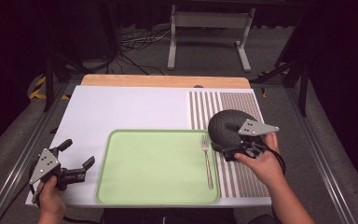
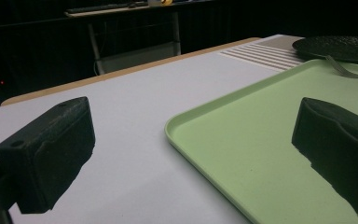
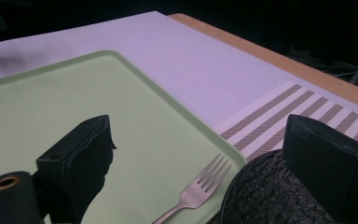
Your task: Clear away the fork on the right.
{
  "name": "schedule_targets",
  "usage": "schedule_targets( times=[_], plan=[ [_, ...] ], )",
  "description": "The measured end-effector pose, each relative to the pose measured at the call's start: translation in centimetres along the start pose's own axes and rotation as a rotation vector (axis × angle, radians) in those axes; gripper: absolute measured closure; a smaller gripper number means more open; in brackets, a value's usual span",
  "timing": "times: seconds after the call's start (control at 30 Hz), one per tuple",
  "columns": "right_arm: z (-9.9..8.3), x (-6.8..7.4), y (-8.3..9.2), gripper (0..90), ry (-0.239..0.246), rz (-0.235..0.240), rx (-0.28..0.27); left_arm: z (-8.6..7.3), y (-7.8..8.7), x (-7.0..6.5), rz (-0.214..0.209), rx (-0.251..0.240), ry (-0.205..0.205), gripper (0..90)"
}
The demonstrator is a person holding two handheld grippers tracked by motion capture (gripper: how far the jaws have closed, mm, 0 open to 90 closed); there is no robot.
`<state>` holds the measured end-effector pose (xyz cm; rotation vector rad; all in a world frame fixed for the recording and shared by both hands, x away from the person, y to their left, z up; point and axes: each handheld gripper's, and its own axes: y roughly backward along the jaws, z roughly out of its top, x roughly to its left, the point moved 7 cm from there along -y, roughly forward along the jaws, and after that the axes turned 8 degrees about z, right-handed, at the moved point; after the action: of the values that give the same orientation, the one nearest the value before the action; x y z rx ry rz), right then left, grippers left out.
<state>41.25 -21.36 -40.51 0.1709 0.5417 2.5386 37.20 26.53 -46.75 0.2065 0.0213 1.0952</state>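
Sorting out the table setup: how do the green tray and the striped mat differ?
The green tray is plain, with a raised rim; the striped mat is flat, with brown-and-white stripes. The tray carries a fork; the mat carries a dark plate. Both lie flat on the white board.

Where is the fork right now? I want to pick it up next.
In the high view the fork lies along the right edge of the green tray, tines pointing away, just left of the dark bowl and the right gripper.
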Motion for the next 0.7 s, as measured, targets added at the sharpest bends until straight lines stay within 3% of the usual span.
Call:
schedule_targets(
  times=[0.27, 0.7],
  plan=[
    [-1.5, -0.4, 2.6, 8.9, 0.013, -0.012, -0.101, 0.0, 0.0, -0.1, -0.002, -0.002, 0.001, 0.0],
    [-5.4, -1.6, 5.3, 9.1, -0.01, -0.069, -0.186, 0.1, 0.1, -0.1, -0.004, -0.004, 0.0, 0.1]
  ],
)
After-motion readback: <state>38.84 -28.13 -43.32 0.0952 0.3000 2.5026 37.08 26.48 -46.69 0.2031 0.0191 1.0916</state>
